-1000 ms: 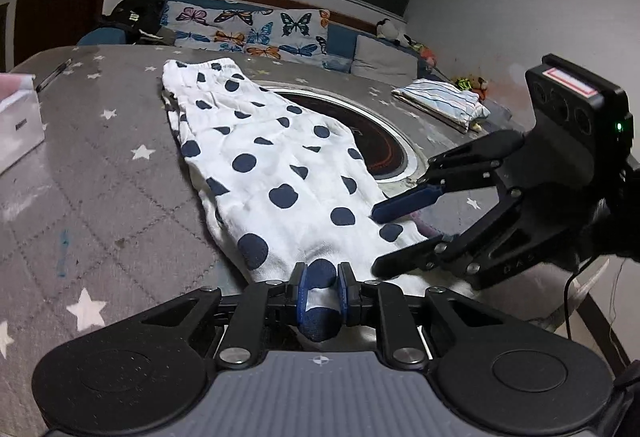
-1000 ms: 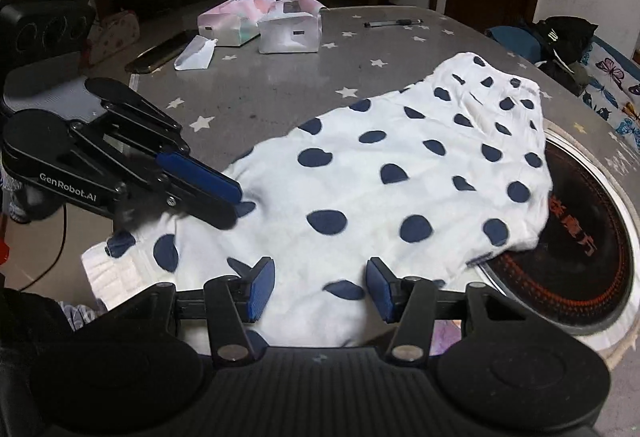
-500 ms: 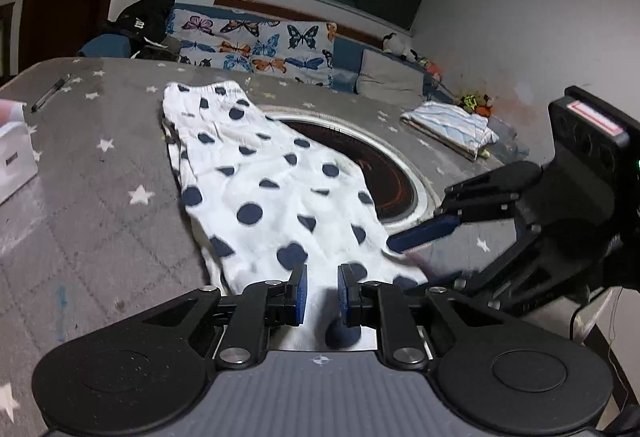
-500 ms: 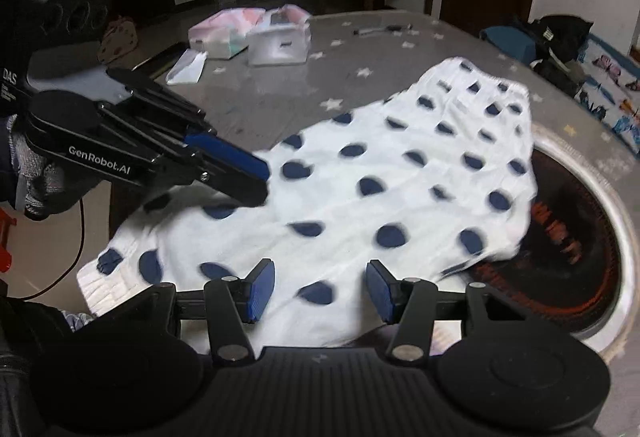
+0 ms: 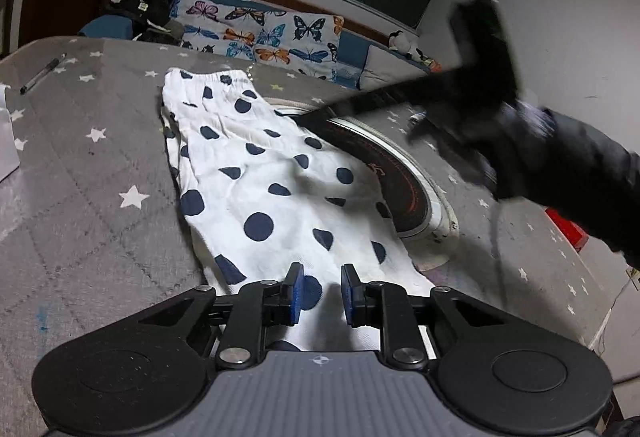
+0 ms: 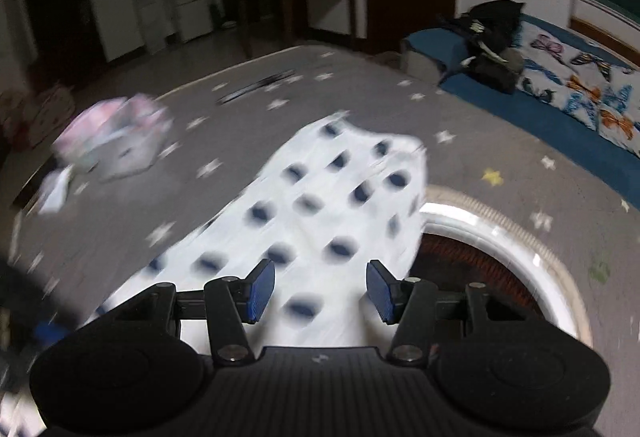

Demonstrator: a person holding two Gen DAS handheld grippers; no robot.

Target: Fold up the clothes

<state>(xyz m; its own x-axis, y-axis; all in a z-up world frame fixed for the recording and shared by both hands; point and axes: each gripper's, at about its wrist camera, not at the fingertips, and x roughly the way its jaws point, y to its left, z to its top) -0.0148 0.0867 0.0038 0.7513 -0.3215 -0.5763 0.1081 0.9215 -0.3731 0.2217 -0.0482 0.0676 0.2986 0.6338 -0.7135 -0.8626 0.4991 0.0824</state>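
A white garment with dark blue dots (image 5: 264, 173) lies spread on the grey star-patterned table (image 5: 80, 173), its elastic waistband at the far end. It also shows, blurred, in the right wrist view (image 6: 320, 213). My left gripper (image 5: 320, 293) is open and empty just above the garment's near edge. My right gripper (image 6: 320, 293) is open and empty above the garment. In the left wrist view it is a blurred dark shape (image 5: 480, 77) raised over the garment's right side.
A round dark hotplate with a white rim (image 5: 404, 193) is set in the table; the garment's right edge lies on it. A pen (image 5: 42, 73) and a white box (image 5: 6, 141) are at the left. Pink and white boxes (image 6: 116, 141) are far left. A butterfly-print sofa (image 5: 260, 33) stands behind.
My left gripper let go of the garment's near edge and opened. My right gripper, open throughout, rose and swung toward the far end of the garment.
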